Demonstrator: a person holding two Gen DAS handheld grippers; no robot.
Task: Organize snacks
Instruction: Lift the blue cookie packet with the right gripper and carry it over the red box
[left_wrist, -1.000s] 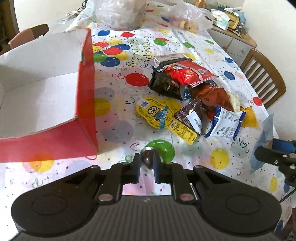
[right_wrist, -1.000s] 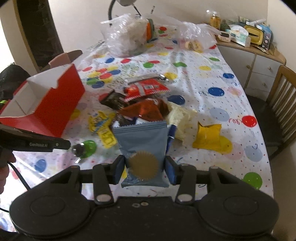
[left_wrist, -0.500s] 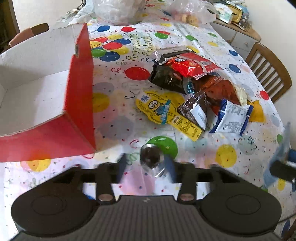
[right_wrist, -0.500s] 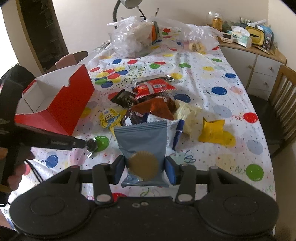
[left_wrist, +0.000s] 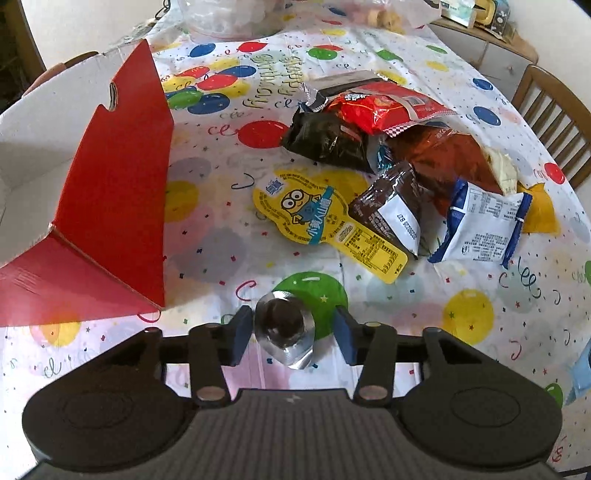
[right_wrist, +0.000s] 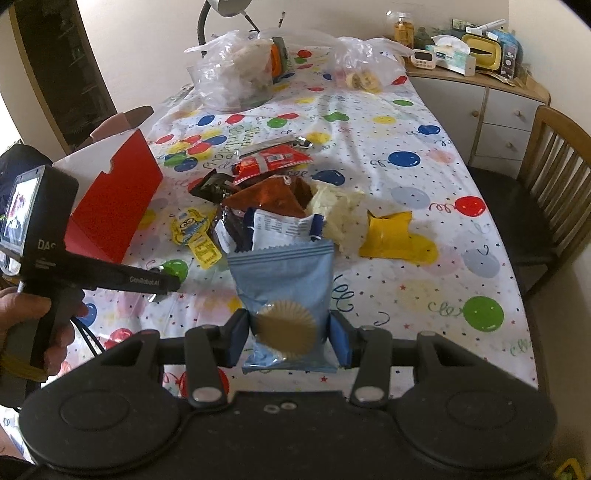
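Note:
A small clear-wrapped dark candy (left_wrist: 282, 325) sits on the balloon-print tablecloth (left_wrist: 480, 354), between the fingers of my left gripper (left_wrist: 293, 334). The jaws are closing; a gap still shows on the candy's right side. An open red cardboard box (left_wrist: 110, 206) stands just to the left. My right gripper (right_wrist: 288, 339) is shut on a light blue packet (right_wrist: 284, 284) with a gold seal, held above the table's near edge. In the right wrist view the left gripper (right_wrist: 171, 285) points at the table beside the red box (right_wrist: 114, 206).
A pile of snack packets (left_wrist: 388, 147) lies mid-table, with a yellow Minion packet (left_wrist: 314, 218) nearest the candy. Clear plastic bags (right_wrist: 240, 77) sit at the far end. A wooden chair (right_wrist: 554, 166) and a cluttered sideboard (right_wrist: 480, 99) stand on the right. A person's hand (right_wrist: 22, 317) holds the left gripper.
The left gripper was shut on the candy, then spread its jaws and sank toward the table; the candy now rests between them. The right gripper still holds the blue packet.

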